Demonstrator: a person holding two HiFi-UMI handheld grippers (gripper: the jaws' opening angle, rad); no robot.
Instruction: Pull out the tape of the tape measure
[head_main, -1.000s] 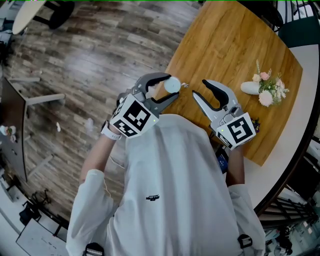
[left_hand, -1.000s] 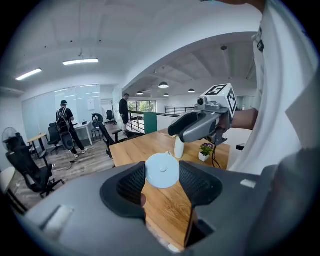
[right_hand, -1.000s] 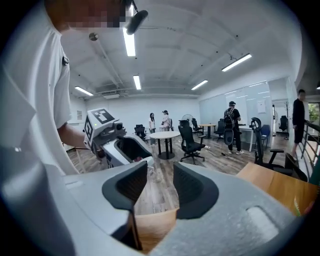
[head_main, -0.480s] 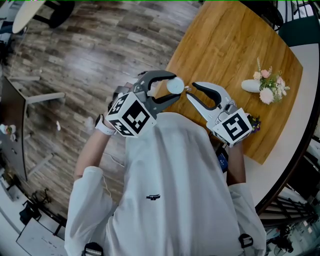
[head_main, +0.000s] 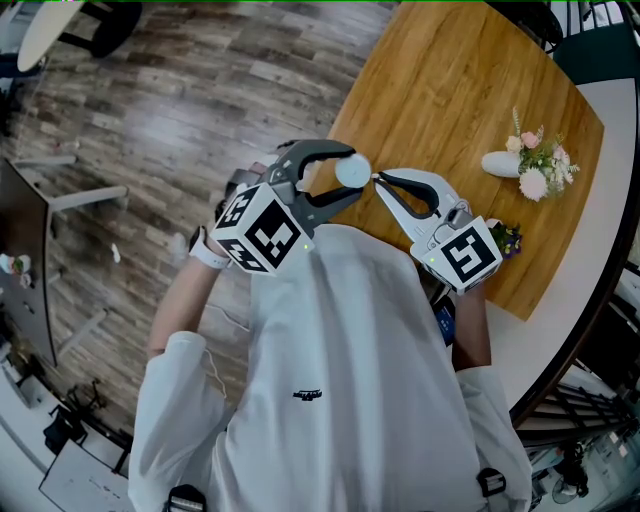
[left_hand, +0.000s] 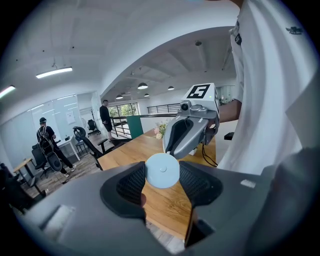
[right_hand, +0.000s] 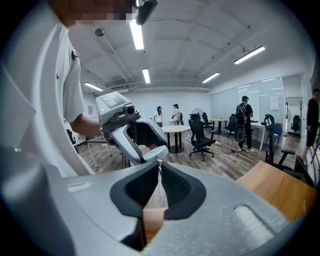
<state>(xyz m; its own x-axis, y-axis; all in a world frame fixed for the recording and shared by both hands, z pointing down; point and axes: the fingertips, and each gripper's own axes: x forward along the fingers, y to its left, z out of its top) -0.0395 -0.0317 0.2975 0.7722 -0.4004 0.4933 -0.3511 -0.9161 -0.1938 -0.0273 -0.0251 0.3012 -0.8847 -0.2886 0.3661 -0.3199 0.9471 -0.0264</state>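
- I see a wooden desk on a plank floor, with a flower vase well apart from the grippers.
- My left gripper has its fingers clamped on the round pale-blue tape measure, over the desk's edge.
- My right gripper has just been closing, and its fingers pinch the end tab beside the case.
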